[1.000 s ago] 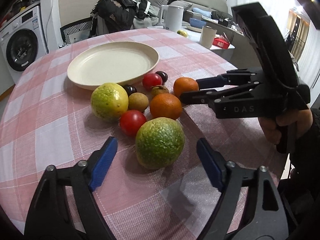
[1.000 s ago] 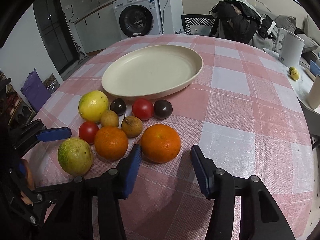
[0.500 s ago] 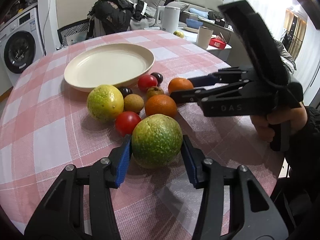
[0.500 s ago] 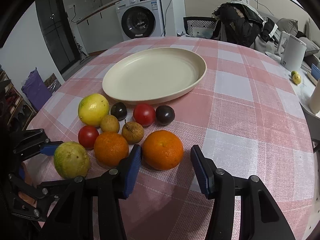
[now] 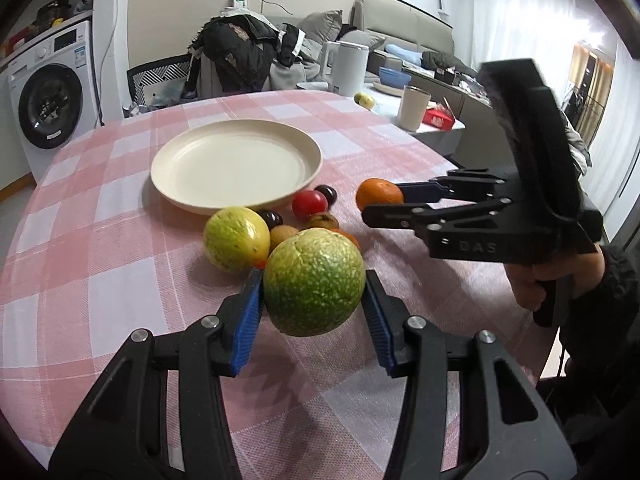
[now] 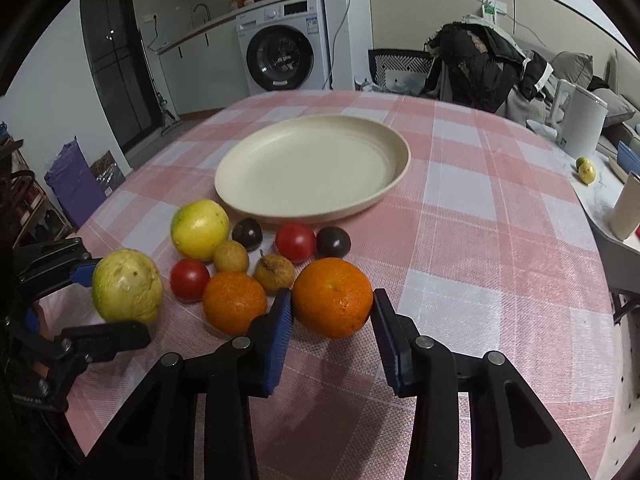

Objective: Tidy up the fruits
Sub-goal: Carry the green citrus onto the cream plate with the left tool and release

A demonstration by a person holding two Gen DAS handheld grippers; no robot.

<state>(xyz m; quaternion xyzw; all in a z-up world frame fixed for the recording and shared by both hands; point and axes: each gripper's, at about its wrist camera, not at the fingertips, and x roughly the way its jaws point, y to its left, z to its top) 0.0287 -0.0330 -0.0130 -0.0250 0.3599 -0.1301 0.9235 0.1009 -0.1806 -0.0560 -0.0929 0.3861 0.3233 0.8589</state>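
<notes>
My left gripper is shut on a large green fruit and holds it just above the checked tablecloth; it also shows in the right wrist view. My right gripper is shut on an orange, seen from the left wrist too. An empty cream plate lies beyond. Before it sit a yellow-green fruit, a second orange, two tomatoes, two dark plums and two small brown fruits.
The round table has a pink and white checked cloth. A side table at the right holds a white kettle, a cup and small lemons. A chair draped with clothes and a washing machine stand behind.
My left gripper closed on the green fruit and raised it off the cloth. My right gripper closed on the orange.
</notes>
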